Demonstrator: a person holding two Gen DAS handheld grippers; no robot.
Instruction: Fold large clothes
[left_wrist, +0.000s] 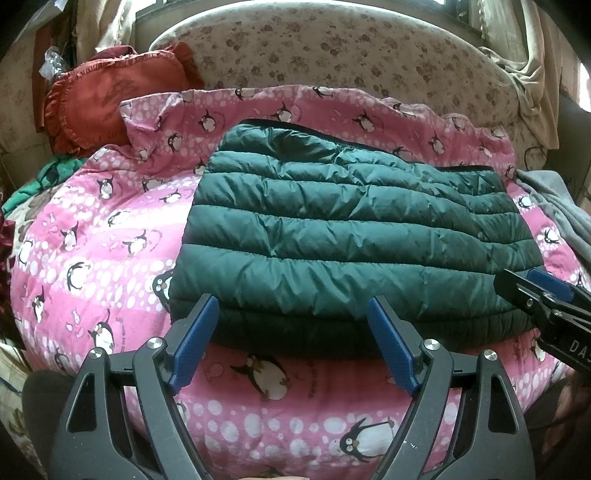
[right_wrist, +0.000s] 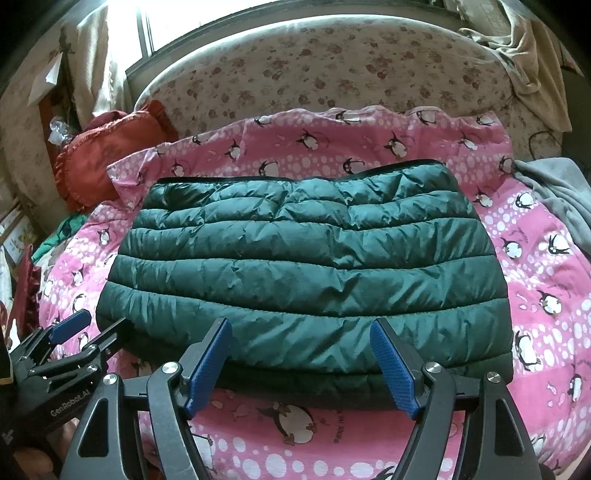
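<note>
On the penguin quilt (right_wrist: 535, 258) lies a folded green jacket (right_wrist: 303, 266) (seemingly halved); both grippers (left_wrist: 291, 321) (right_wrist: 301, 343) gape empty.

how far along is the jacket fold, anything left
Done: the green puffer jacket lies as a compact folded rectangle on the penguin quilt. In hand: nothing; the left gripper and right gripper are open, empty, at its near edge. Left: perhaps a final tidy.
</note>
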